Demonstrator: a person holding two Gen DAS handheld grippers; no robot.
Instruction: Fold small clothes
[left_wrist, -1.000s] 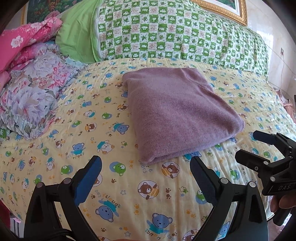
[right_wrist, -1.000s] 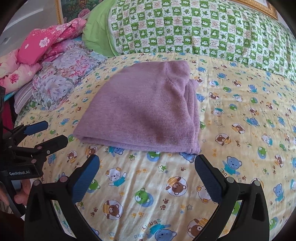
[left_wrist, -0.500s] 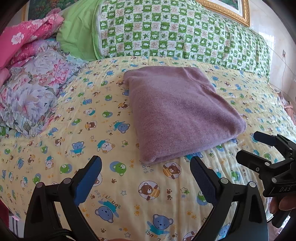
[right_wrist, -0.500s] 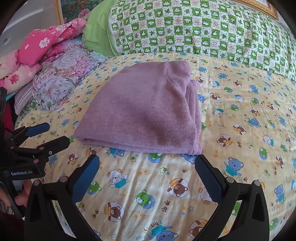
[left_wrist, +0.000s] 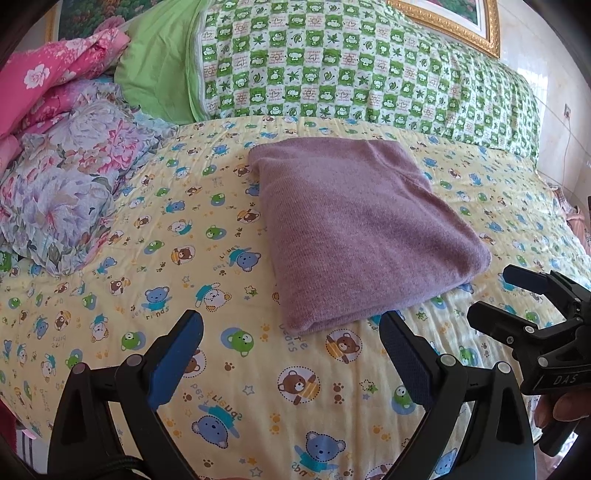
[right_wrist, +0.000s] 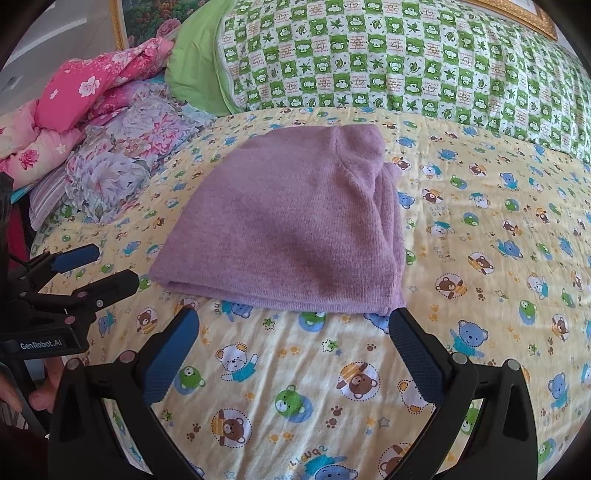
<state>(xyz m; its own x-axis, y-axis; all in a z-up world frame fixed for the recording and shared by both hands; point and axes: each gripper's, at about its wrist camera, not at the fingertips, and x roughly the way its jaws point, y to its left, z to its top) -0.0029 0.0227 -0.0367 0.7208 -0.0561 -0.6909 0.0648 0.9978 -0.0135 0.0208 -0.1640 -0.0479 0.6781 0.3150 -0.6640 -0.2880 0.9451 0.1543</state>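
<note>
The left gripper (left_wrist: 291, 332) hangs over the bed with its jaws spread wide and nothing between them; its fingers (left_wrist: 177, 360) are black plastic arms faced with blue, finely dimpled pads. The right gripper (right_wrist: 293, 330) is built the same way and also stands wide open and empty, its fingertips just short of the near edge of the garment. Each gripper shows at the edge of the other's view, cut off by the frame, and part of a hand (left_wrist: 561, 408) holding the right one is visible, mostly hidden behind the black body.

The purple knit garment (left_wrist: 354, 232) lies folded into a thick, roughly rectangular stack in the middle of the bed, ahead of both grippers and touching neither. Its fabric is soft and slightly fuzzy with a fine ribbed weave. From the right wrist view its right side (right_wrist: 388, 206) shows several loose, stacked layers and a rounded bulge at the far corner; what kind of garment it is cannot be told.

Under it lies a yellow quilted bedsheet (left_wrist: 258, 373), lightly wrinkled, printed with cartoon bears and frogs. Behind is a long green checked pillow (left_wrist: 369, 70), smooth and plump. To the left sit a crumpled floral blanket (left_wrist: 70, 184) and pink flowered bedding (left_wrist: 48, 81), partly cut off. A gold picture frame (left_wrist: 461, 26) shows only its lower edge.
</note>
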